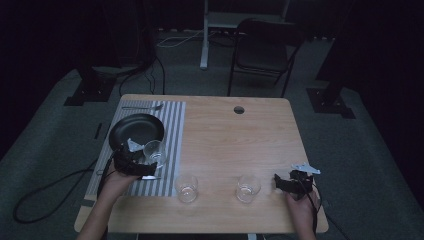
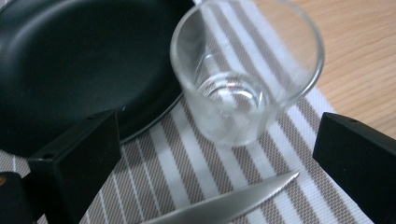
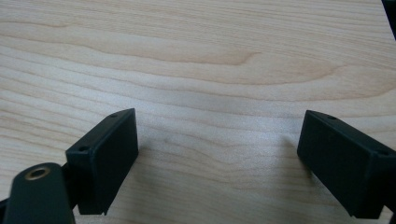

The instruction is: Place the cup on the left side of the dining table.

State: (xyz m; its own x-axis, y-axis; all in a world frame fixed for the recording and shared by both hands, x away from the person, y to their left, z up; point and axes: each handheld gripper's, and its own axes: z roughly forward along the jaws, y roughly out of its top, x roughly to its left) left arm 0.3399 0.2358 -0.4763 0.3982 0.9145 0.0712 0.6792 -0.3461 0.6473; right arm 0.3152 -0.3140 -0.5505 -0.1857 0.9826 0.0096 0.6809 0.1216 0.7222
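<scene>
Left tongs (image 2: 219,158) spread, glass (image 2: 245,70) centre frame between them on striped mat (image 2: 187,158); right tongs (image 3: 219,158) spread over bare counter (image 3: 196,56); no readable writing

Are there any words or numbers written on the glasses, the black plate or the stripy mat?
None: no words, numbers or signs can be read anywhere.
The glass by the left gripper is plain and clear.
The black plate, the striped mat and the knife carry no print.
The wooden table under the right gripper is unmarked.
</scene>
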